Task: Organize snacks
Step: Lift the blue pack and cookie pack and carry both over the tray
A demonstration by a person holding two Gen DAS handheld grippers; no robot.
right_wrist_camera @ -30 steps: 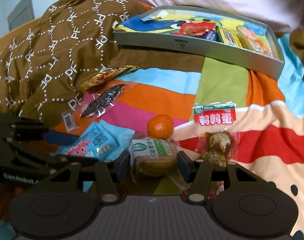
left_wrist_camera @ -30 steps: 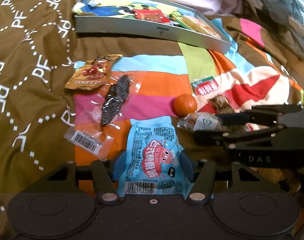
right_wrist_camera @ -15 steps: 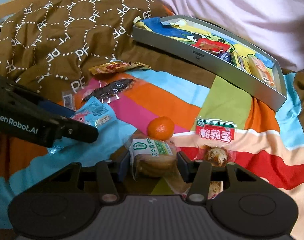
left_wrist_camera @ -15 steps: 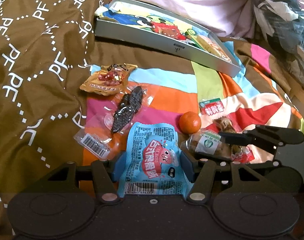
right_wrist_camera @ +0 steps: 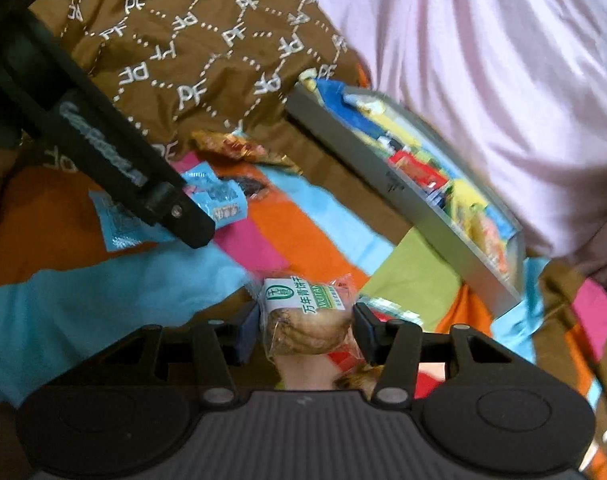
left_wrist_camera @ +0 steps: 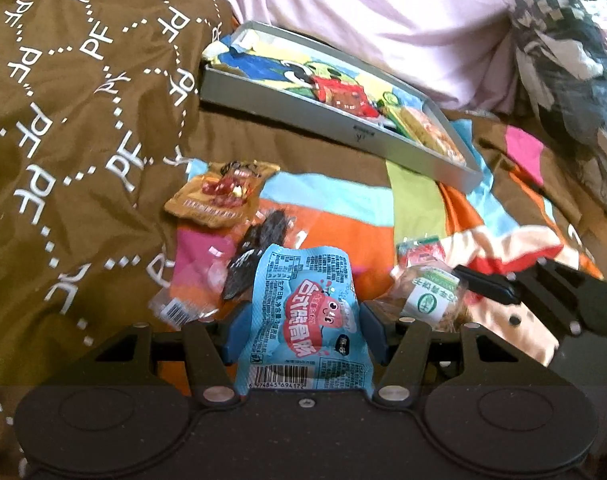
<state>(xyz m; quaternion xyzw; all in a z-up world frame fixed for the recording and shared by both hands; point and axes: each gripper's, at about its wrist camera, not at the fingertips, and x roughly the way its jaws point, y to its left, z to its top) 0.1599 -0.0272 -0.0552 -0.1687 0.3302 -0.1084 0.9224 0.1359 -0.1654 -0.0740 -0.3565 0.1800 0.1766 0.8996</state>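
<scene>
1. Left gripper (left_wrist_camera: 301, 330) is clamped on a light blue snack packet (left_wrist_camera: 307, 320), blue pads pressed against both its sides, barcode end toward the camera.
2. Right gripper (right_wrist_camera: 307, 326) is closed around a clear-wrapped pastry with a green label (right_wrist_camera: 303, 320), pads against both sides.
3. Both packets are held up off the striped blanket (left_wrist_camera: 343, 200), well short of the grey tray (left_wrist_camera: 343, 128).
4. That tray lies slanted beyond the blanket, its low near wall facing the grippers; red and yellow packets fill its right end, while its left end shows only cartoon print.
5. Open striped cloth runs between the held packets and the tray wall; a brown patterned quilt (left_wrist_camera: 63, 120) bulges on the left and pink fabric (left_wrist_camera: 383, 12) rises just behind the tray.
6. Only the left wrist view shows the golden-brown snack pouch (left_wrist_camera: 223, 196) whole and the dark snack in clear wrap (left_wrist_camera: 255, 256) whole, lying close together.
7. Only the right wrist view shows the left gripper's black finger crossing over the blue packet.
</scene>
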